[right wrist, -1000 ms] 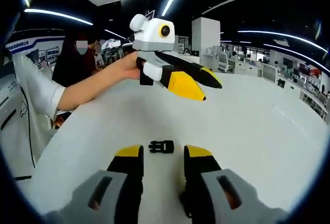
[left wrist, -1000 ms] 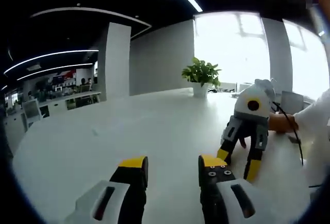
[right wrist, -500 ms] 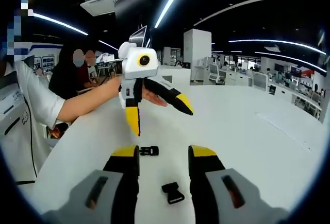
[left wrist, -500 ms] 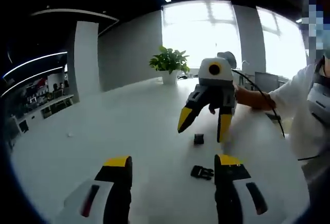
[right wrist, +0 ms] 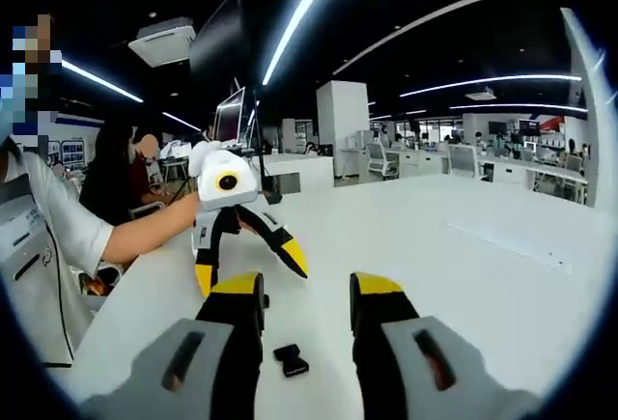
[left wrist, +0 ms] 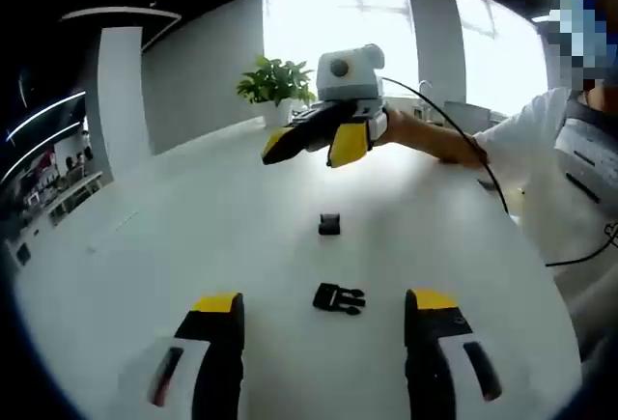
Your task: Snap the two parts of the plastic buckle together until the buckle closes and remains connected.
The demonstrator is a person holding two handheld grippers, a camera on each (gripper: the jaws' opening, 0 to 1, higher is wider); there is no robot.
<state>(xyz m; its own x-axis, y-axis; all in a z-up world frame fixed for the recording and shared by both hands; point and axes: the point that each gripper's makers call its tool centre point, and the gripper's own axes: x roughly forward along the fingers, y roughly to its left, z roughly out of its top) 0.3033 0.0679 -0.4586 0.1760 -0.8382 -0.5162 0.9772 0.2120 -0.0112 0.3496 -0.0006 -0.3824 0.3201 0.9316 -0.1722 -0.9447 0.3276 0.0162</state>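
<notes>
Both buckle halves are lying apart on the white table [left wrist: 145, 275]: pronged half [left wrist: 339, 297] between the left gripper [left wrist: 326, 306]'s wide-open jaws, socket half [left wrist: 329, 224] farther off. Right gripper [right wrist: 304, 293] is also hovering wide, empty, above socket half [right wrist: 291, 359]. Pre-grasp step; next move looks like each gripper closing on a half.

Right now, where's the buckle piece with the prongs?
In the left gripper view, the pronged buckle piece lies on the white table between the left gripper's open jaws, nearer than the smaller buckle piece.
</notes>
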